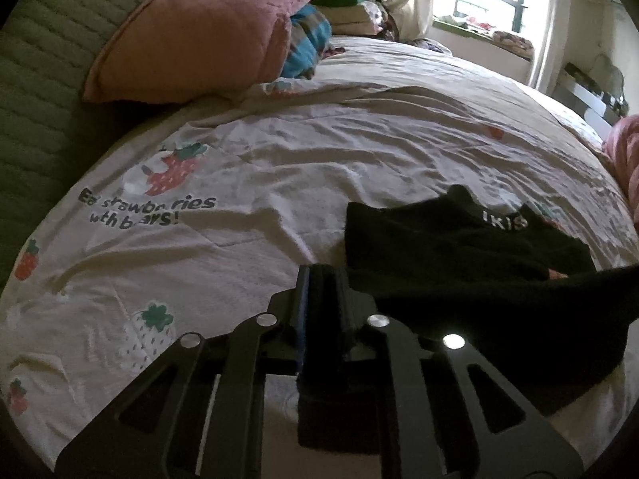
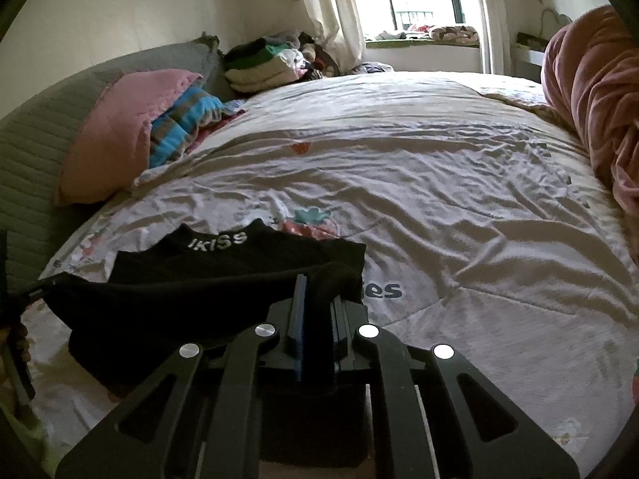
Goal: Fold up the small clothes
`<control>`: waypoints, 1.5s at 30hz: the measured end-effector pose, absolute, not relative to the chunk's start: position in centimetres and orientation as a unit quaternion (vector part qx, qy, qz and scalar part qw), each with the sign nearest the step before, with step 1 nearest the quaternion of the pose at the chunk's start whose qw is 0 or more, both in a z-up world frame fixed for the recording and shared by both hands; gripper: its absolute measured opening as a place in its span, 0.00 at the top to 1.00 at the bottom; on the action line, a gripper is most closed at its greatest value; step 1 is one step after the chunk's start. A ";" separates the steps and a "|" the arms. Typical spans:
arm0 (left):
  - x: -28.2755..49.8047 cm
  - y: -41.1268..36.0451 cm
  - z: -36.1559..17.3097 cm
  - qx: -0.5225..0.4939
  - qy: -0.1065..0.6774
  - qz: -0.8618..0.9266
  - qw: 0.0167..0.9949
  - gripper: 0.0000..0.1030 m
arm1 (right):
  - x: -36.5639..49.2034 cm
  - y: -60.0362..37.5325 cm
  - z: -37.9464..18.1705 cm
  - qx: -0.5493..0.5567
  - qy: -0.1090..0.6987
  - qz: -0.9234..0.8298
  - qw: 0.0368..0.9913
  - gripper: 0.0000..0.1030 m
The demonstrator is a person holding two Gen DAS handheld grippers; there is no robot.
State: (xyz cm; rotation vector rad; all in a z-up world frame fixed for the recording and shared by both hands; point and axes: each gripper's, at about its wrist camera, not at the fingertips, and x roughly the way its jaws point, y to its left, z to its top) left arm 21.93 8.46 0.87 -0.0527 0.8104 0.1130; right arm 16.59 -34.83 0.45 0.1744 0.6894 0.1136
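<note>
A small black garment [image 1: 459, 247] with white lettering on its band lies on the strawberry-print bed sheet [image 1: 239, 207]. My left gripper [image 1: 321, 275] is shut on its left edge, and black cloth hangs between the jaws. My right gripper [image 2: 317, 283] is shut on the garment's right edge [image 2: 331, 275]. The near edge of the garment [image 2: 179, 299] is lifted and stretched between the two grippers, while the lettered part [image 2: 217, 241] rests flat on the bed. The other gripper's tip shows at the left edge of the right wrist view [image 2: 36, 291].
A pink pillow [image 1: 199, 36] and a blue striped cloth [image 1: 309, 40] lie at the headboard side. Folded clothes [image 2: 263, 64] are stacked at the far corner by the window. A pink blanket [image 2: 599, 111] is bunched along the bed's right side.
</note>
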 end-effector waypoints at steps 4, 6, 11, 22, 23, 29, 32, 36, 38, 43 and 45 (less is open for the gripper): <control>21.6 9.4 1.2 -0.035 0.380 0.067 0.922 0.84 | 16.6 -35.0 0.0 0.092 0.330 0.030 0.939 0.55; 21.1 9.6 1.5 -0.033 0.371 0.074 0.925 0.81 | 16.1 -35.2 0.2 0.091 0.324 0.028 0.941 0.55; 19.0 9.8 2.4 -0.049 0.348 0.060 0.934 0.77 | 14.2 -34.9 1.1 0.087 0.305 0.044 0.947 0.55; 16.3 4.6 -0.9 -0.007 0.407 -0.029 0.913 0.97 | 11.4 -30.5 -0.4 0.018 0.355 0.118 0.927 0.88; 16.4 4.2 -1.5 0.003 0.412 -0.025 0.911 0.97 | 11.2 -29.9 -0.8 0.009 0.363 0.125 0.923 0.88; 17.3 3.3 -4.1 0.036 0.440 -0.009 0.897 0.97 | 11.9 -28.3 -2.9 -0.019 0.390 0.129 0.912 0.88; 18.3 3.2 -4.7 0.041 0.448 -0.005 0.893 0.96 | 13.3 -28.0 -4.3 -0.033 0.409 0.111 0.905 0.88; 19.7 2.6 -4.6 0.058 0.448 -0.002 0.892 0.96 | 15.5 -27.8 -5.4 -0.041 0.418 0.099 0.902 0.88; 20.7 2.5 -4.4 0.056 0.447 -0.002 0.893 0.96 | 16.7 -28.1 -5.6 -0.025 0.423 0.100 0.900 0.88; 23.1 2.6 -3.9 0.035 0.446 0.000 0.894 0.96 | 19.3 -29.0 -5.4 0.013 0.428 0.099 0.898 0.88; 24.1 2.8 -3.7 0.018 0.448 -0.001 0.894 0.96 | 20.4 -29.3 -5.3 0.029 0.430 0.096 0.897 0.88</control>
